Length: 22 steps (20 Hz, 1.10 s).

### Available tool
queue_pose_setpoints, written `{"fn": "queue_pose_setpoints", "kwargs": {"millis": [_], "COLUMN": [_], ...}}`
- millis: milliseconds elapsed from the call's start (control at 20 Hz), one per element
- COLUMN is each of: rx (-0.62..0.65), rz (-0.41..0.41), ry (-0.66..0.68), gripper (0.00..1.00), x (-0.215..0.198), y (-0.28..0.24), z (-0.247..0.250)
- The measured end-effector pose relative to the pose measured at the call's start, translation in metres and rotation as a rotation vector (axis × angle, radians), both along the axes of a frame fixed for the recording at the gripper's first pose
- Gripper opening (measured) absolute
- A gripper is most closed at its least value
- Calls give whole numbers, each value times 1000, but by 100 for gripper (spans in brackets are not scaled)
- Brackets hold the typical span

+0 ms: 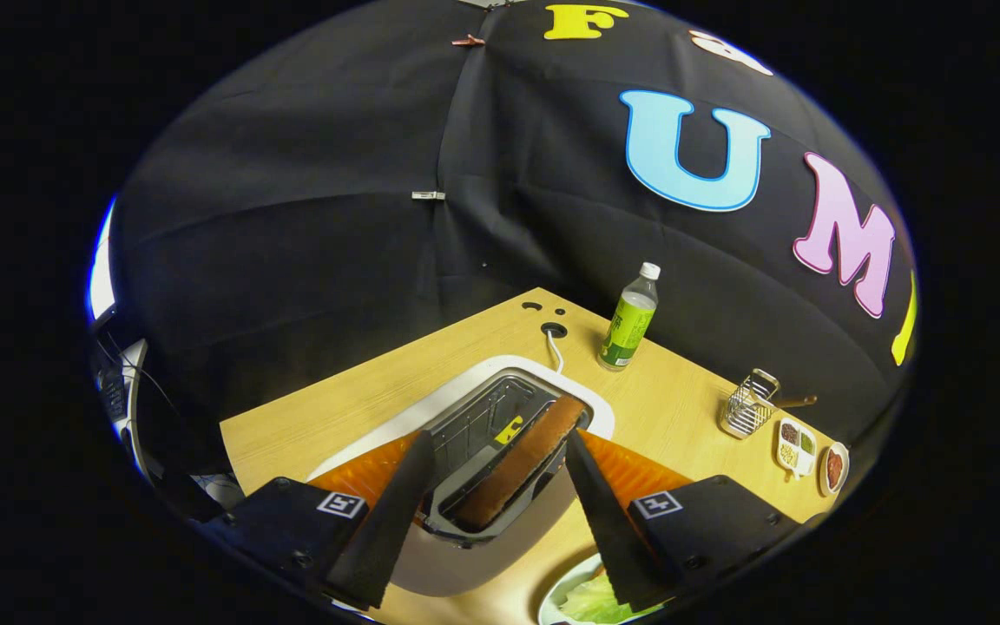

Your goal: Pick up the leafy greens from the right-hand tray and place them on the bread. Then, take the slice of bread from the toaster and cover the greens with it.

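A white toaster (471, 379) stands on the wooden table (352, 404) right under me. A brown slice of bread (519, 464) stands on edge in its right-hand slot. My gripper (497, 438) is open just above the toaster, its two black fingers (396, 508) spread to either side of the slots, and the slice lies between them, untouched by either. Leafy greens (588, 601) lie on a white plate (552, 597) close beside the right finger, partly hidden by it.
A green drink bottle (629, 318) stands beyond the toaster, next to the toaster's white cable (555, 349). Farther right are a wire rack (749, 403), a small divided dish (795, 447) and a heart-shaped dish (834, 469) near the table edge.
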<state>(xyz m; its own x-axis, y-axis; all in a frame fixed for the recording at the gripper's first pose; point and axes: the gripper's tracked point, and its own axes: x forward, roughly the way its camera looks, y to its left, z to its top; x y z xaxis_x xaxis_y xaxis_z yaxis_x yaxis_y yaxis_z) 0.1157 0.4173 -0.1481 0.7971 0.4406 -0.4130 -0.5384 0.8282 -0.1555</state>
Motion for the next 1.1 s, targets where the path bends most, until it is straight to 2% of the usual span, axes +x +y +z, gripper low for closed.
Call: {"fn": "queue_pose_setpoints", "kwargs": {"millis": [50,150,300,350,400,500,650,850,1100], "rx": [2,10,15,28,40,49,91,97,149], "rz": [-8,-14,-49,-52,-50,-56,-79,-33,-46], "ry": [0,10,29,49,72,104,170,174,170], "gripper": [94,79,44,41,32,24,16,11,11], "x": [1,3,5,2,2,2,0,-3,-6], "y": [0,1,-5,-3,-1,-5,-5,-7,-15], "z": [0,-2,-2,-3,-5,-4,-6,7,31]}}
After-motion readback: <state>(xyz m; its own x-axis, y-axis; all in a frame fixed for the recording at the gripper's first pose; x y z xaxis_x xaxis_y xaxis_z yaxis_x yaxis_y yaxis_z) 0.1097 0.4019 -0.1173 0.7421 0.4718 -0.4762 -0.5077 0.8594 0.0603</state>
